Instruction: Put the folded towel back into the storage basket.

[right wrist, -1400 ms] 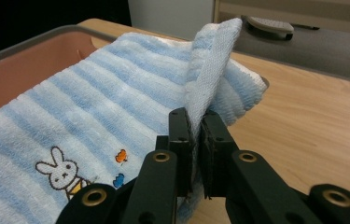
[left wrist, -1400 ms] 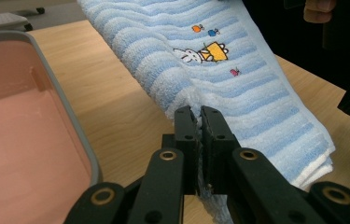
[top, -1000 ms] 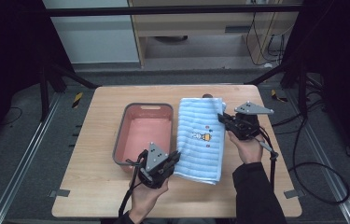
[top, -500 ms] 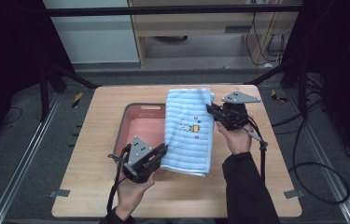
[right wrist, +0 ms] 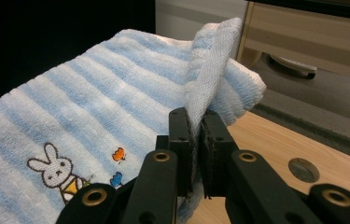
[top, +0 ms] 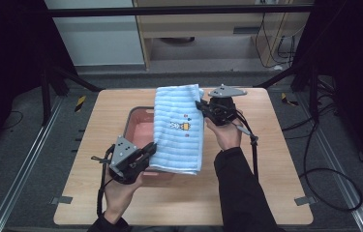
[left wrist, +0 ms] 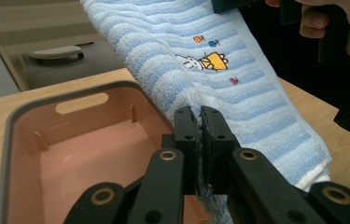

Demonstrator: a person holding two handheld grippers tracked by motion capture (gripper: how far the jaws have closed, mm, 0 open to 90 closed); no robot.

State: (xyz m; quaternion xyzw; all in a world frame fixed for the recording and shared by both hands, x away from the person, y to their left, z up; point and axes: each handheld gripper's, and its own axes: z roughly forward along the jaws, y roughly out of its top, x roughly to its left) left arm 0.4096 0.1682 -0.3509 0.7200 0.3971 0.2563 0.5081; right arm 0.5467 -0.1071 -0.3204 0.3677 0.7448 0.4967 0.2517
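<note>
A folded towel (top: 179, 128), light blue with white stripes and a small rabbit picture, hangs lifted between both grippers over the pink bin (top: 138, 123). My left gripper (top: 151, 149) is shut on the towel's near left edge (left wrist: 199, 122), just above the bin's right rim. My right gripper (top: 201, 107) is shut on the towel's far right edge (right wrist: 196, 122), held higher, so the towel (right wrist: 93, 121) slopes down toward the person. The bin (left wrist: 70, 154) is grey outside, salmon inside, and holds nothing that I can see.
The wooden table (top: 276, 159) has bare room to the right and in front of the bin. A round hole (right wrist: 302, 170) is set in the tabletop near the far edge. Cabinets (top: 203, 29) stand beyond the table.
Both grippers have carried the towel to the left and lifted it off the table; it now hangs over the bin's right side instead of lying flat beside it.
</note>
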